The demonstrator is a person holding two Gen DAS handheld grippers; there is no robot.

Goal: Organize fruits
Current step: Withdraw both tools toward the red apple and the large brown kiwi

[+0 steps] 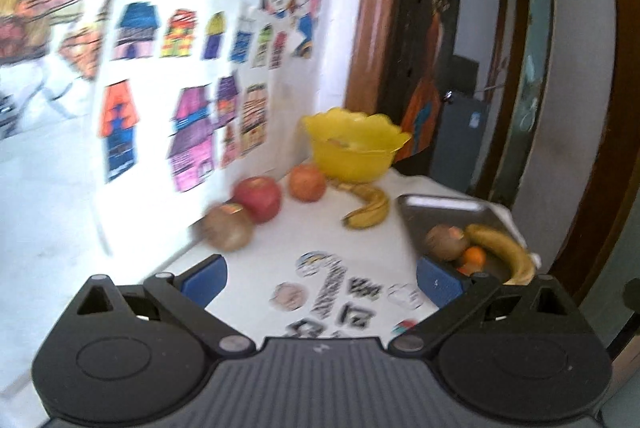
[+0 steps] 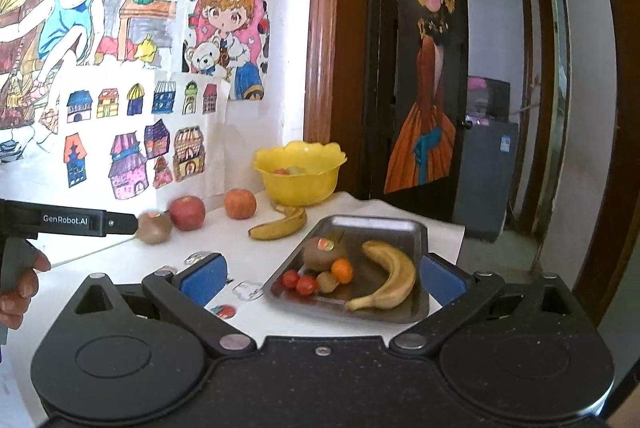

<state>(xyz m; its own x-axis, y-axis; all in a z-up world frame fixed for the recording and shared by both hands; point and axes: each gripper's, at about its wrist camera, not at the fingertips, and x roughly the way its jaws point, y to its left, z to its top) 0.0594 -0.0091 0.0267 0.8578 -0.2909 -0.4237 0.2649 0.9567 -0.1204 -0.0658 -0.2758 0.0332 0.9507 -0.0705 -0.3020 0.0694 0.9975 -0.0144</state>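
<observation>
A metal tray [image 2: 400, 226] on the white table holds a brown kiwi [image 2: 324, 252], a banana [image 2: 394, 276], a small orange [image 2: 342, 270] and two cherry tomatoes [image 2: 298, 282]. My right gripper [image 2: 322, 278] stands open just in front of it, nothing between the pads. Along the wall lie another kiwi [image 1: 228, 228], a red apple [image 1: 258, 197], an orange-red apple [image 1: 307, 183] and a loose banana [image 1: 370, 207]. My left gripper [image 1: 320, 282] is open and empty, short of that row. A yellow bowl [image 1: 354, 143] holding some fruit stands at the back.
Drawings cover the wall on the left. Stickers [image 1: 332, 292] lie flat on the table top. A dark door with a painted figure [image 2: 424, 87] rises behind the table's far edge. A hand [image 2: 16, 288] holds the left gripper's handle at the left of the right wrist view.
</observation>
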